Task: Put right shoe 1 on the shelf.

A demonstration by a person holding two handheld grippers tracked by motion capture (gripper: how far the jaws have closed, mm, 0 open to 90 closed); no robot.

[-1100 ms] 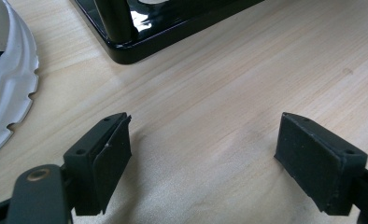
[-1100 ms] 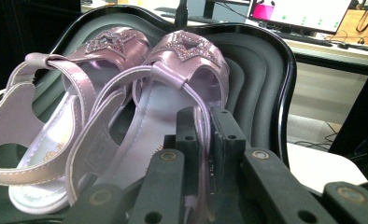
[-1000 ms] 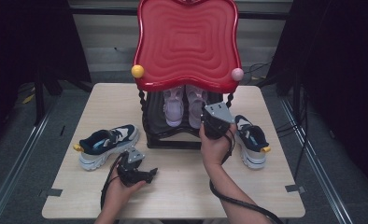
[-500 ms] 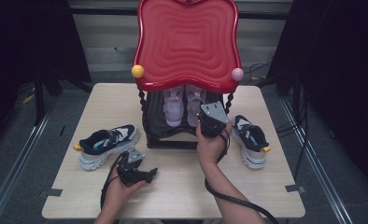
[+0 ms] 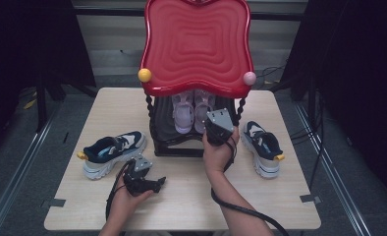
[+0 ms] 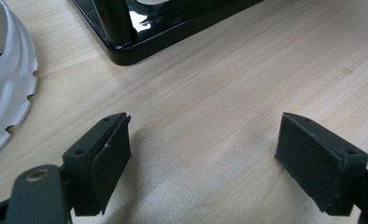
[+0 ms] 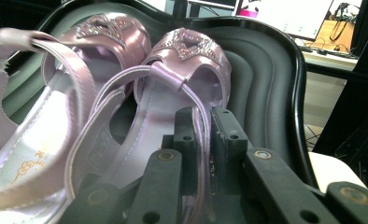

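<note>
Right tool (image 7: 201,135) pinches sandal (image 7: 173,84) heel strap; toe points away, lengthwise.

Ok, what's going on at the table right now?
A person's right gripper is shut on the heel strap of a lilac satin sandal, one of a pair sitting on the lower shelf of the black rack under its red wavy top. The left gripper rests open over the pale wooden table, holding nothing. Two navy-and-white sneakers flank the rack.
</note>
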